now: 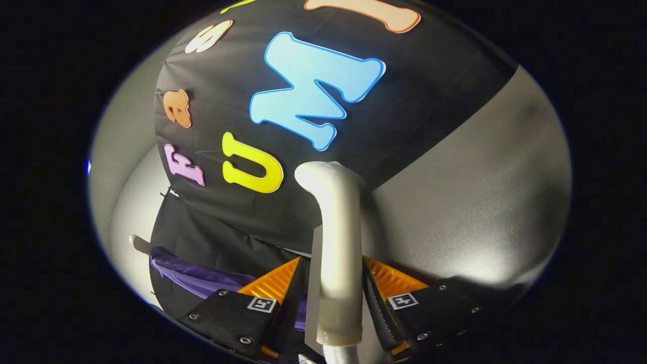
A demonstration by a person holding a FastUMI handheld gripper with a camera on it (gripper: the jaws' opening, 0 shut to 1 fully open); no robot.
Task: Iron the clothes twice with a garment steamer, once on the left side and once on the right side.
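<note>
While my fingers (331,298) clamp the steamer handle (337,242), its head points up at the booth wall, well away from the purple garment (202,280) lying low beside them. By my reading, both of the 2 passes remain.

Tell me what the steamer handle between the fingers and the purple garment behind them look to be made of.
Steamer handle: likely smooth moulded plastic, pale, with a soft satin sheen and rounded edges; the gripper is shut on it.
Purple garment: woven cloth, matte, showing fine ribbing and soft folds. The fibre cannot be told.
</note>
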